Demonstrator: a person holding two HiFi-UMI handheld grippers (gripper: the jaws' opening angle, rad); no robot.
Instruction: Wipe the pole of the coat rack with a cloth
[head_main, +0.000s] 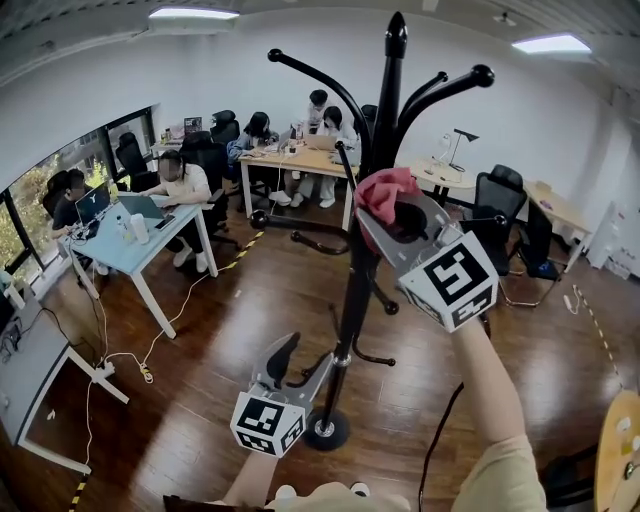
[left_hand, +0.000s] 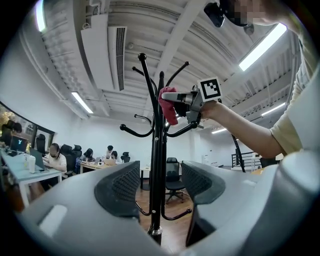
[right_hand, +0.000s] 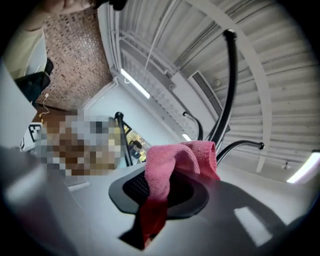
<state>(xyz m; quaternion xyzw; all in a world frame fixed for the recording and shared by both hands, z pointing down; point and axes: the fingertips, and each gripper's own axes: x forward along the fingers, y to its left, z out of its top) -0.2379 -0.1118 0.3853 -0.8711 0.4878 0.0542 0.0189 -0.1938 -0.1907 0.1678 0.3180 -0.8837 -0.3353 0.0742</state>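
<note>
Partly hidden by the right gripper (head_main: 395, 215) clenching it, the cloth (head_main: 383, 188) sits high against the pole (head_main: 352, 300). The left gripper (head_main: 298, 368) sits low, and only its own view shows its jaws released, flanking the pole.

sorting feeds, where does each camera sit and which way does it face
Head view: on the person's head, looking down at the coat rack pole; left hand-held gripper, right hand-held gripper and right forearm show.
Left gripper view: on the left hand-held gripper, looking up between its open jaws at the pole; the forearm shows.
Right gripper view: on the right hand-held gripper, aimed at the ceiling; jaws shut on the cloth.
Head and left gripper views share the cloth beside the pole.
</note>
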